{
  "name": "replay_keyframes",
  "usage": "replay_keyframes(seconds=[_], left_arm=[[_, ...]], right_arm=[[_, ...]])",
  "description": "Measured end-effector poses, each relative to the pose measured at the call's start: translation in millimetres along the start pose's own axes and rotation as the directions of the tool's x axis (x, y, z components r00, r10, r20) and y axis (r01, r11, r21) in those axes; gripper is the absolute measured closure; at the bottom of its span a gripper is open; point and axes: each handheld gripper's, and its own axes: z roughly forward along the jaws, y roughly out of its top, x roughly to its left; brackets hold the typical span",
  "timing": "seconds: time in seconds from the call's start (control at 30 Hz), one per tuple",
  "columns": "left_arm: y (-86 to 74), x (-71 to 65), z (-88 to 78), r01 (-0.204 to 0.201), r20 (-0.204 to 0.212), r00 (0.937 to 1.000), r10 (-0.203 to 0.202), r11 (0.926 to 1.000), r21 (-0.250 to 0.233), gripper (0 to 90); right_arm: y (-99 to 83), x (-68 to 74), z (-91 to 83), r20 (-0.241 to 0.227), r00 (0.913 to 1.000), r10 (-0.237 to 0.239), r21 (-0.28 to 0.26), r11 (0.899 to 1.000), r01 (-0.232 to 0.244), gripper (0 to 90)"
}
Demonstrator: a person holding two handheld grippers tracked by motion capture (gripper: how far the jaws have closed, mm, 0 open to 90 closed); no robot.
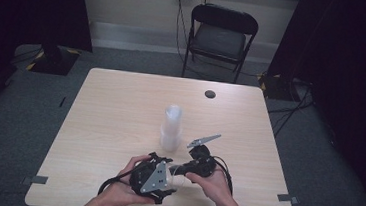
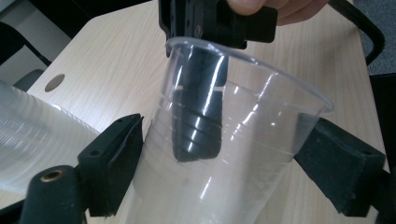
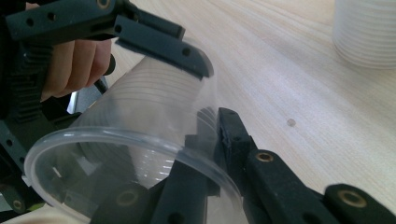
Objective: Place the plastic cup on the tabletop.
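A single clear plastic cup (image 1: 177, 175) hangs on its side between my two grippers near the table's front edge. My left gripper (image 1: 170, 177) is shut on the cup's body (image 2: 243, 158), one jaw against each side of the wall. My right gripper (image 1: 186, 170) is shut on the cup's rim (image 3: 140, 140), with one jaw inside the cup and the other outside. In the left gripper view the right gripper (image 2: 201, 93) reaches down into the cup's mouth. A stack of clear cups (image 1: 171, 127) stands upright mid-table, just beyond the grippers.
The light wooden table (image 1: 121, 102) has a round dark cable hole (image 1: 210, 94) near its far edge. A black folding chair (image 1: 220, 36) stands behind the table. Cables trail from both grippers by the front edge.
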Motion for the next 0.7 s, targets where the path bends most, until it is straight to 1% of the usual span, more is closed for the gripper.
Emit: replay_keyframes(seconds=[0.03, 0.07, 0.17, 0.2, 0.23, 0.3, 0.33, 0.47, 0.53, 0.6, 0.67, 0.7], left_arm=[[0.0, 0.0, 0.0, 0.0, 0.0, 1.0, 0.0, 1.0, 0.0, 18.2], [1.0, -2.4, 1.1, -0.01, 0.003, 0.9999, 0.01, 0.9999, -0.009, 20.5], [3.7, -5.1, 2.1, -0.038, 0.001, 0.9993, 0.038, 0.9992, -0.008, 24.1], [3.7, -5.1, 2.1, -0.038, 0.001, 0.9993, 0.038, 0.9992, -0.008, 24.0], [3.6, -6.7, 3.3, -0.031, -0.008, 0.9995, 0.031, 0.9995, -0.009, 24.5], [3.6, -6.7, 2.9, -0.037, -0.006, 0.9993, 0.037, 0.9993, -0.005, 25.5], [3.5, -6.3, 2.8, -0.048, -0.01, 0.9988, 0.048, 0.9988, -0.005, 26.5], [3.3, -7.5, 2.5, -0.058, -0.02, 0.9981, 0.058, 0.9983, -0.006, 28.0], [3.4, -7.6, 2.4, -0.056, -0.023, 0.9982, 0.056, 0.9984, -0.007, 28.5], [3.1, -7.3, 2.6, -0.045, -0.023, 0.9988, 0.044, 0.9988, -0.021, 28.8], [2.8, -7.3, 2.6, -0.04, -0.028, 0.9988, 0.04, 0.9989, -0.023, 28.9], [2.2, -7.6, 3.2, -0.029, -0.025, 0.9993, 0.028, 0.9991, -0.031, 28.9]], right_arm=[[0.2, 0.3, 0.5, -0.001, 1.0, 0.003, 0.001, 1.0, -0.003, 88.0], [0.5, 0.6, 1.2, 0.0, 1.0, 0.002, 0.005, 1.0, -0.002, 87.9], [1.1, 1.9, 4.8, 0.005, 1.0, 0.001, 0.021, 1.0, -0.001, 87.8], [1.1, 1.9, 4.8, 0.005, 1.0, 0.001, 0.021, 1.0, -0.001, 87.8], [1.1, 3.2, 6.8, 0.001, 1.0, 0.002, 0.026, 1.0, -0.002, 88.5], [1.4, 4.1, 7.4, 0.0, 1.0, -0.001, 0.028, 1.0, 0.001, 88.6], [1.4, 4.4, 7.5, 0.003, 1.0, -0.002, 0.029, 1.0, 0.002, 88.6], [1.2, 4.4, 7.6, 0.001, 1.0, 0.002, 0.028, 1.0, -0.002, 88.4], [1.2, 4.3, 7.3, 0.003, 1.0, 0.006, 0.025, 1.0, -0.006, 87.7], [1.3, 4.5, 6.4, 0.01, 0.9999, 0.005, 0.018, 1.0, -0.005, 85.0], [1.4, 4.6, 5.6, 0.012, 0.9999, 0.007, 0.012, 1.0, -0.007, 82.8], [1.3, 4.8, 5.0, 0.018, 0.9998, 0.005, 0.01, 1.0, -0.005, 81.5]])
